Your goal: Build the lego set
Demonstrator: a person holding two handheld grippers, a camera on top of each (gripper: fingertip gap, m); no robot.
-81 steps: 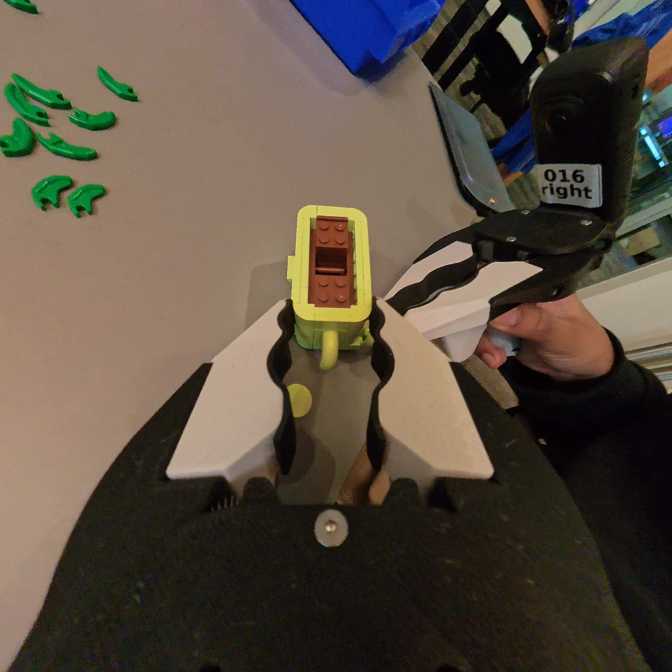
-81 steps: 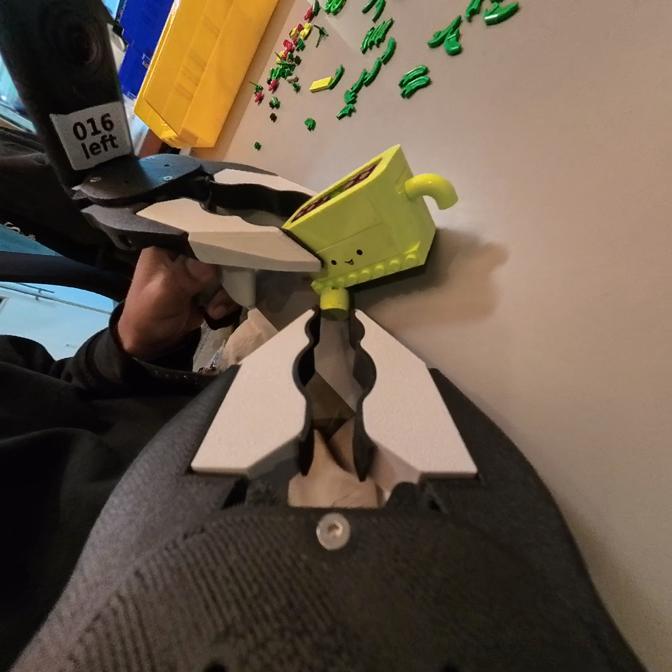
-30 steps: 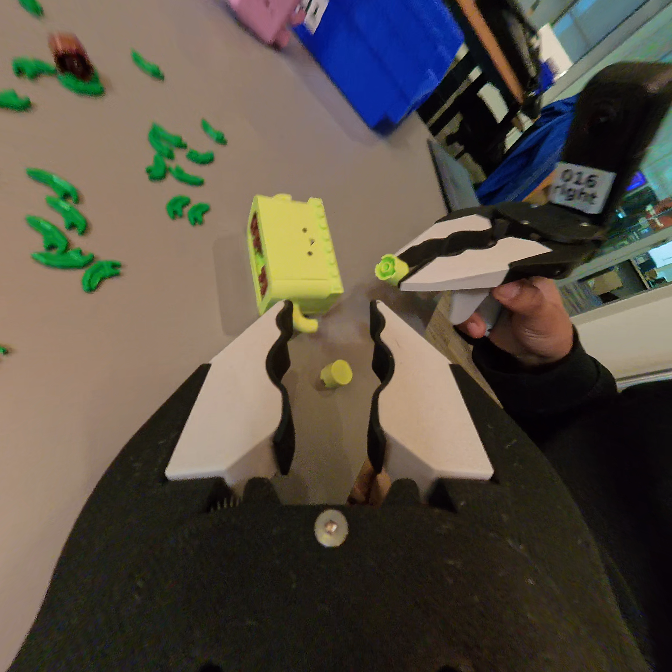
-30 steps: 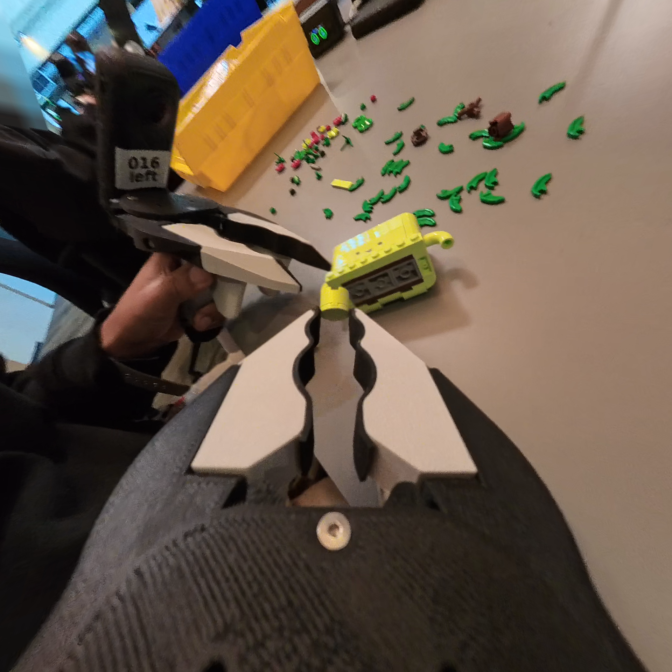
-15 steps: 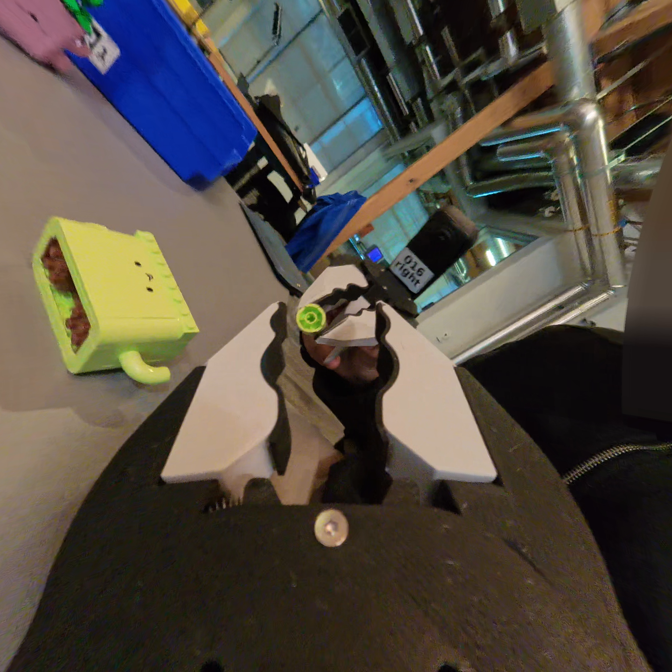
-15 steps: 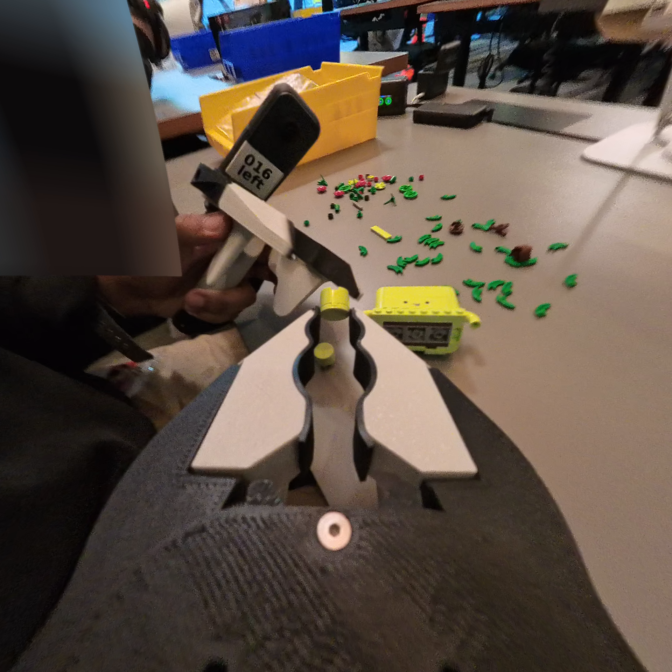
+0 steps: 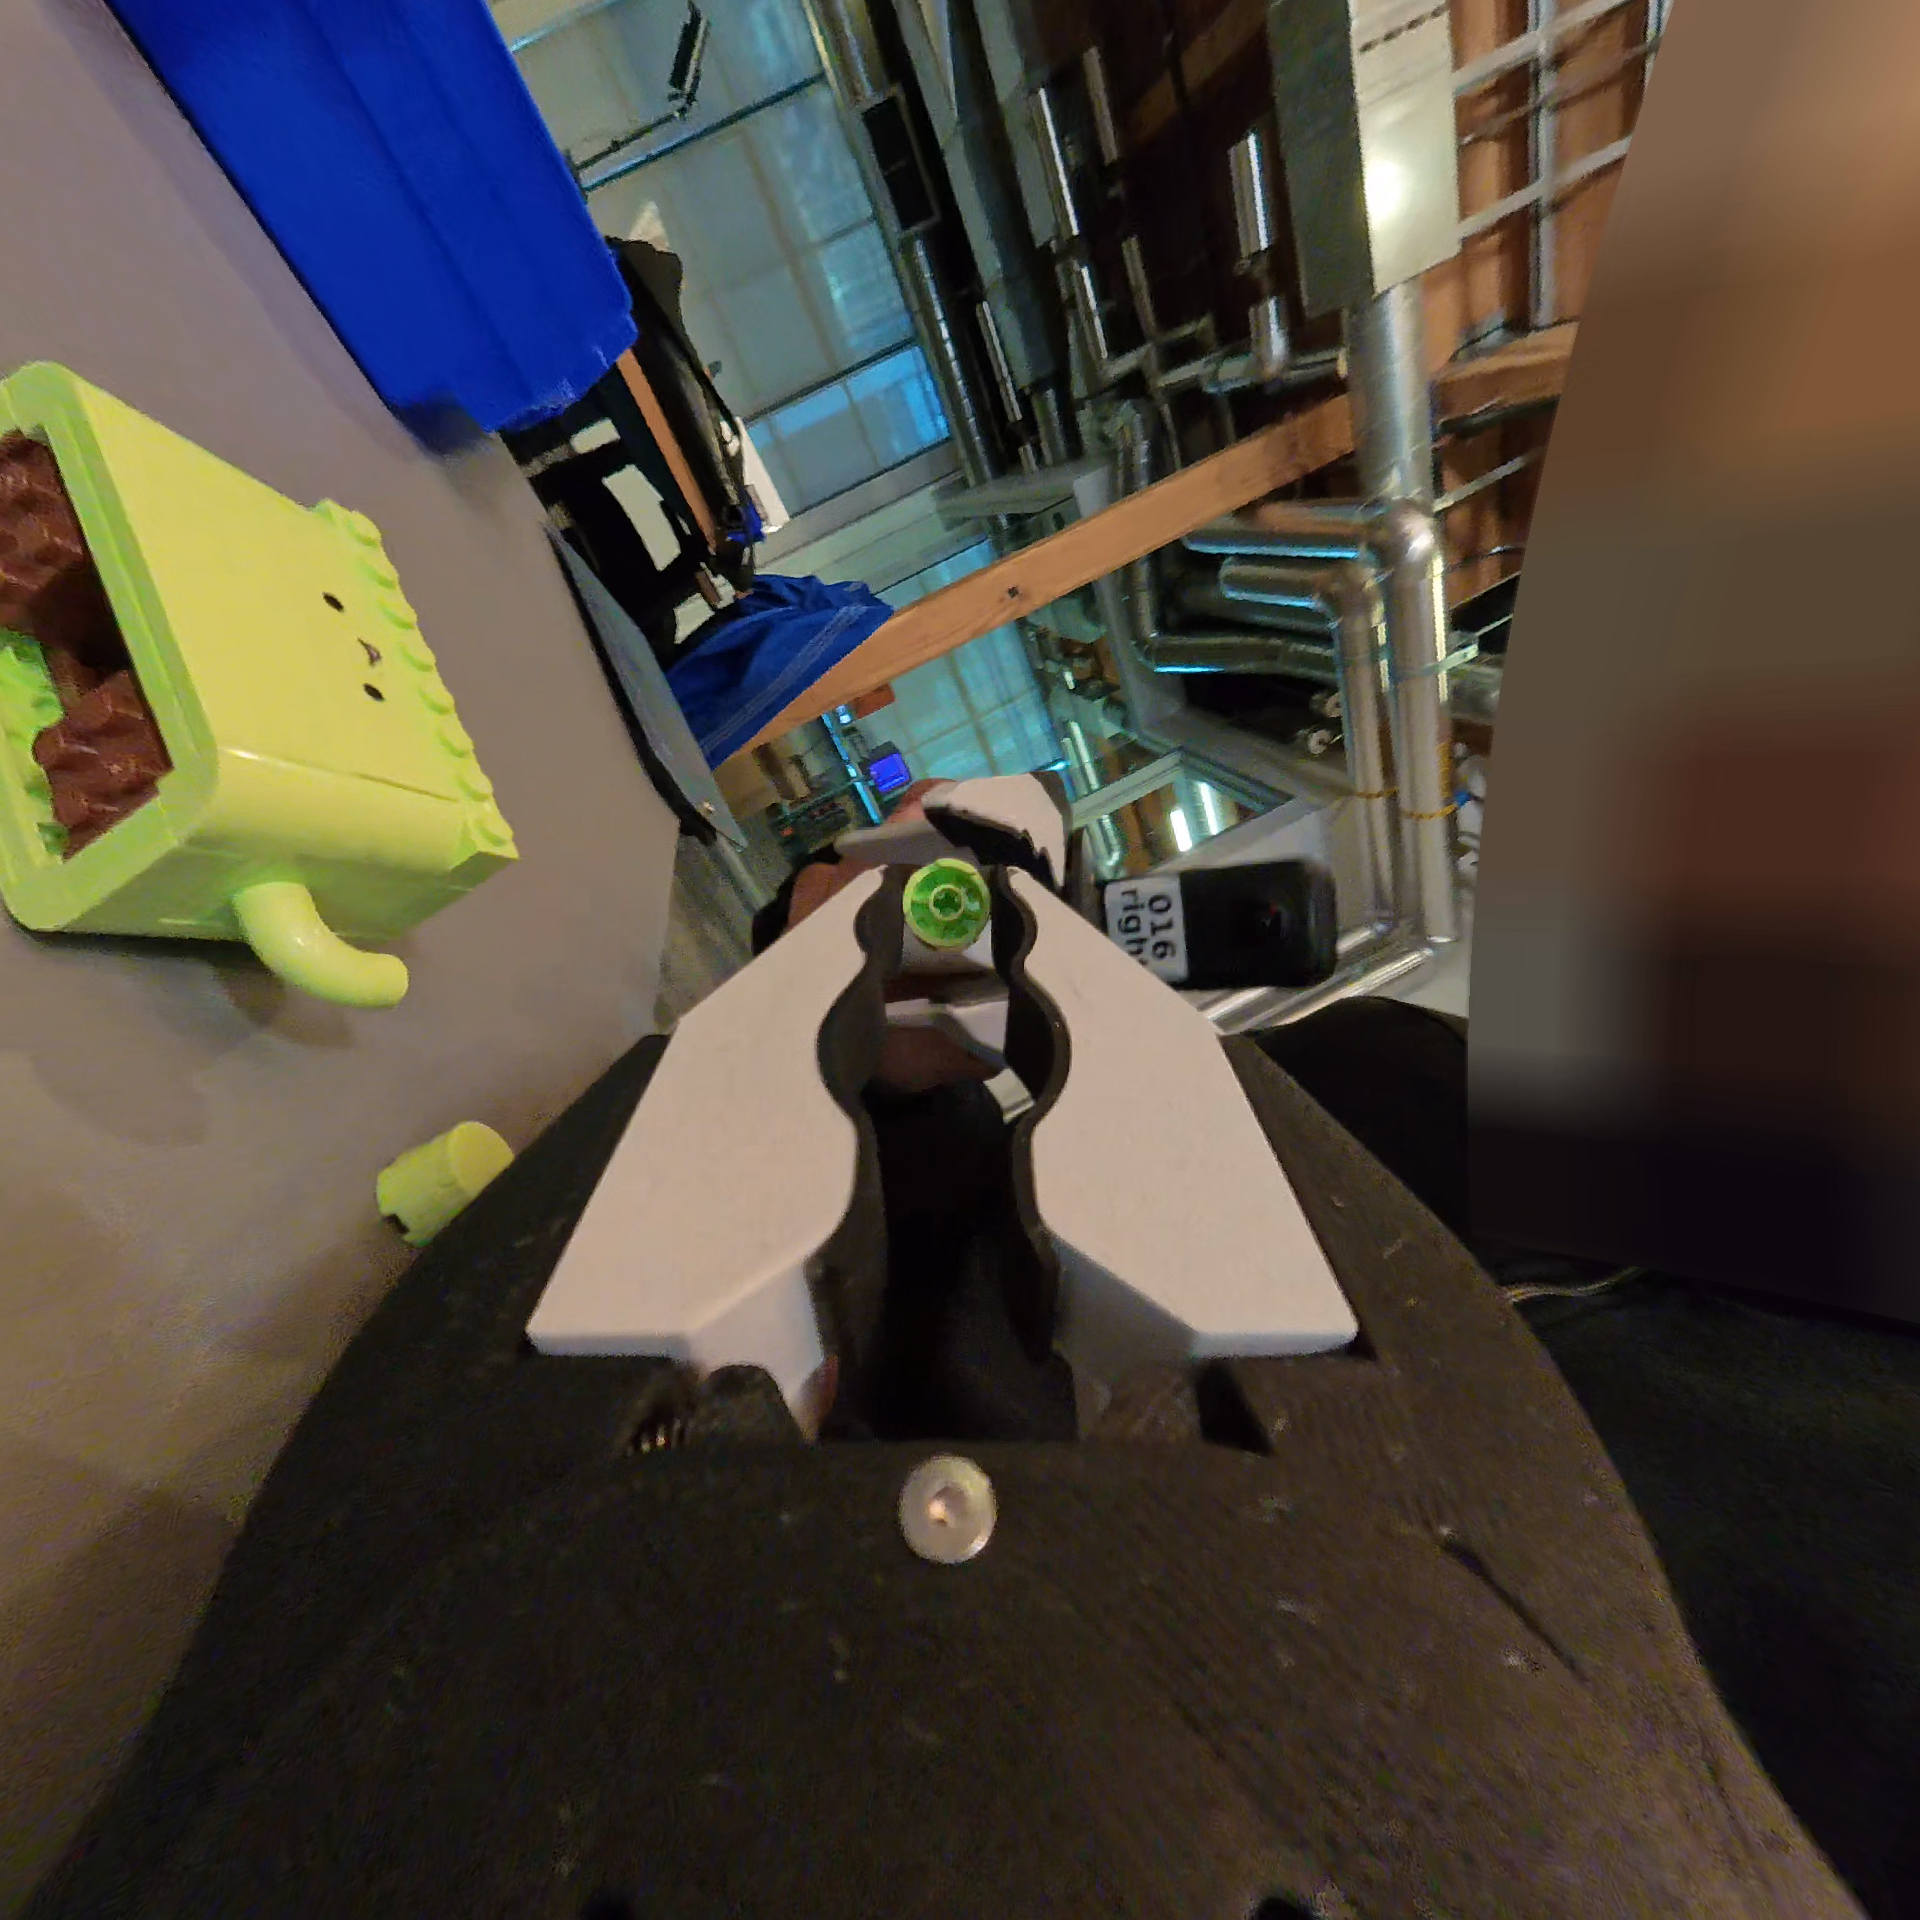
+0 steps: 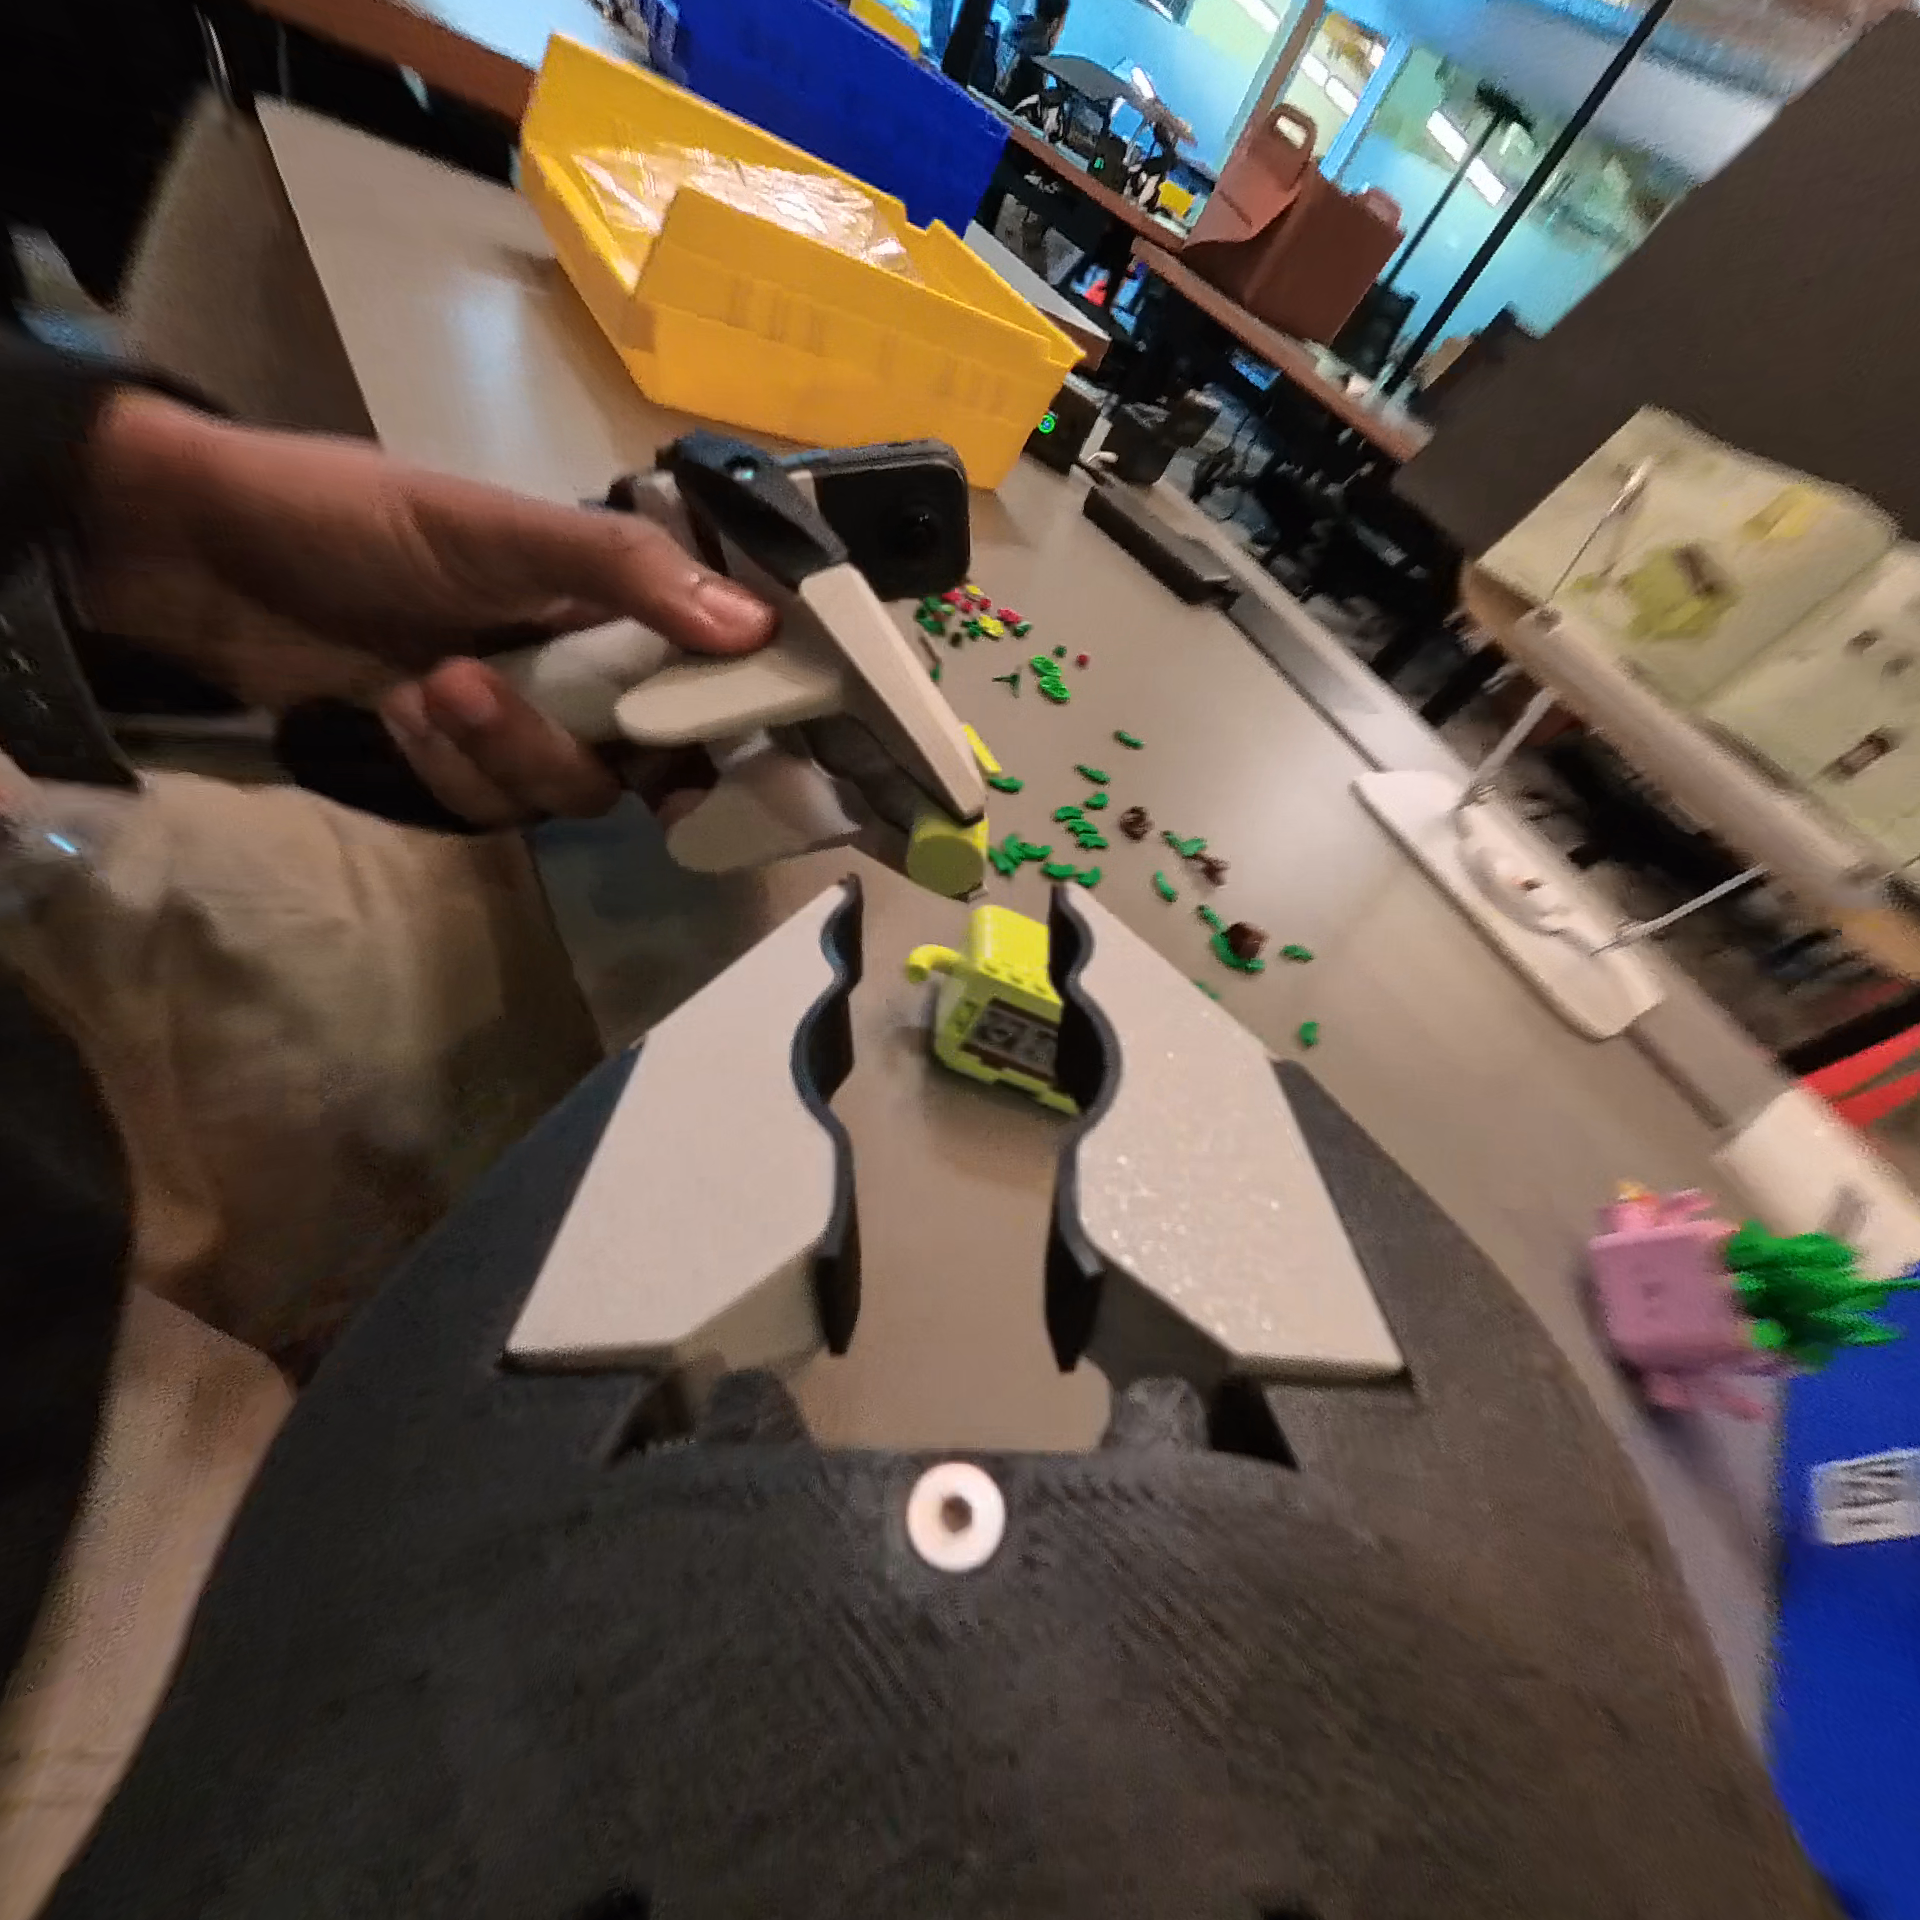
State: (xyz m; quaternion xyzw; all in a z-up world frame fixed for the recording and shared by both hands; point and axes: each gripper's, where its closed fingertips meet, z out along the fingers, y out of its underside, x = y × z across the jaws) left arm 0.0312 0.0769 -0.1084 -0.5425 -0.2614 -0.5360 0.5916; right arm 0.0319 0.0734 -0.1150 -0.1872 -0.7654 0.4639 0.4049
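Left gripper (image 7: 943, 914) pinches a lime round peg (image 7: 943, 906) at its tips; right gripper (image 8: 956, 914) hangs spread, empty — carry the peg squarely to the lime pot (image 8: 1000, 1006); grip firmly.

Left gripper (image 8: 951, 847) pinches a lime cylinder piece (image 8: 943, 849); right gripper (image 8: 956, 904) gapes.

Planter (image 8: 997, 1013): on worktop (image 8: 1299, 831), on its side.
Loose peg (image 7: 442, 1179): just beside planter.
Bin (image 8: 790, 281): behind leaf pieces (image 8: 1070, 831).
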